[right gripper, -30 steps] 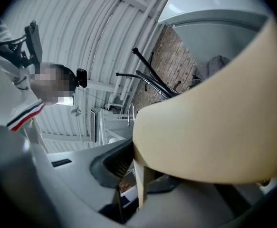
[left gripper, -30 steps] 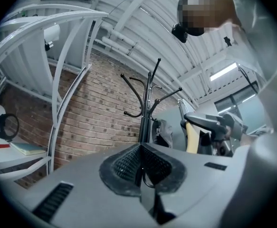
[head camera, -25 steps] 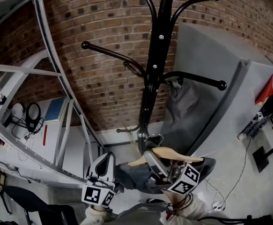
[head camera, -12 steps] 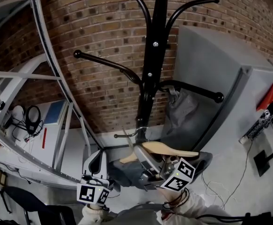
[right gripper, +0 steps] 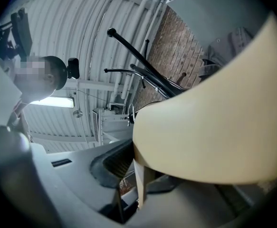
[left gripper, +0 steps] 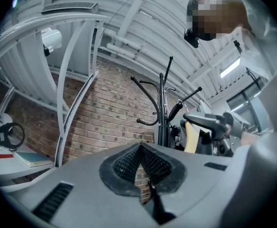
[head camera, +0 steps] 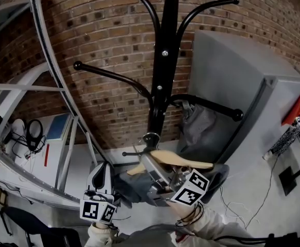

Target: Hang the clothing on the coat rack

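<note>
The black coat rack (head camera: 160,81) stands against the brick wall, and a grey garment (head camera: 195,128) hangs on its right arm (head camera: 211,106). My right gripper (head camera: 151,164) is shut on a wooden hanger (head camera: 178,160), which fills the right gripper view (right gripper: 209,127). The hanger's metal hook (head camera: 150,138) sits close to the pole's lower part. Dark grey clothing (head camera: 134,188) droops from the hanger. My left gripper (head camera: 104,169) is just left of that clothing, pads (left gripper: 128,163) touching, and I see nothing pinched at its tips. The left gripper view also shows the rack (left gripper: 163,113) and hanger (left gripper: 191,137).
A tall grey cabinet (head camera: 242,81) stands right of the rack. A curved white metal frame (head camera: 49,60) runs down the left, with headphones (head camera: 35,137) on a white shelf behind it. Cables (head camera: 232,202) lie on the floor. A red flag (head camera: 294,109) is at the far right.
The right gripper has carried the hanger up and left, so its hook is closer to the pole. The left gripper has shifted slightly left and down. The rack sits further left in view.
</note>
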`<state>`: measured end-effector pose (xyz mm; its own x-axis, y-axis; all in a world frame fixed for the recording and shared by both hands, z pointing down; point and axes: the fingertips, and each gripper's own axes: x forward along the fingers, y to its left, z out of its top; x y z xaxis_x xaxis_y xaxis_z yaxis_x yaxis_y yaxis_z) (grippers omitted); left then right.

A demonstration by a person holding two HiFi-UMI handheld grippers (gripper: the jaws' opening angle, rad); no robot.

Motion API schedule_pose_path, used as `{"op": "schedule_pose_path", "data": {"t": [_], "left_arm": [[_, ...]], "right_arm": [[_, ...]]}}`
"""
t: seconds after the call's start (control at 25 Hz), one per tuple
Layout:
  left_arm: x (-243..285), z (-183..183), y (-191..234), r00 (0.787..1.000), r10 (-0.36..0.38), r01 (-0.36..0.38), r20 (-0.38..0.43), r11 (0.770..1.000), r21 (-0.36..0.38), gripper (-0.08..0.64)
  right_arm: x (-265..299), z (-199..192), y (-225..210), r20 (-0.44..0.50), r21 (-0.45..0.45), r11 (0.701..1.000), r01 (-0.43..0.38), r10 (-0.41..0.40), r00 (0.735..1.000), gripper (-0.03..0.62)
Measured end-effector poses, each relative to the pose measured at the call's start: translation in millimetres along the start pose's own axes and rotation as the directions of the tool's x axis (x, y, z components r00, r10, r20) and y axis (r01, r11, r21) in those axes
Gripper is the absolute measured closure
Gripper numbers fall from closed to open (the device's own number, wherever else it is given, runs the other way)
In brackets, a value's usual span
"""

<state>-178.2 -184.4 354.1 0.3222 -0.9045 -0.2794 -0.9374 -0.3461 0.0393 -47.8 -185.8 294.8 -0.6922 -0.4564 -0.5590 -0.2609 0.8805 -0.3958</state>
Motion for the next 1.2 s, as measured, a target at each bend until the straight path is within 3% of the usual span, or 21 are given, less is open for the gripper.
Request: {"op": "schedule_pose_path", "data": {"t": [1.2], "left_arm": [[21,-22,20,0.998,0.041,-0.041,-0.044,0.999,-0.002,0.552]], "right_arm": [[11,-15,-73,0.004,0.075,0.996,0.037,-0.038,0.999,0.500]]}}
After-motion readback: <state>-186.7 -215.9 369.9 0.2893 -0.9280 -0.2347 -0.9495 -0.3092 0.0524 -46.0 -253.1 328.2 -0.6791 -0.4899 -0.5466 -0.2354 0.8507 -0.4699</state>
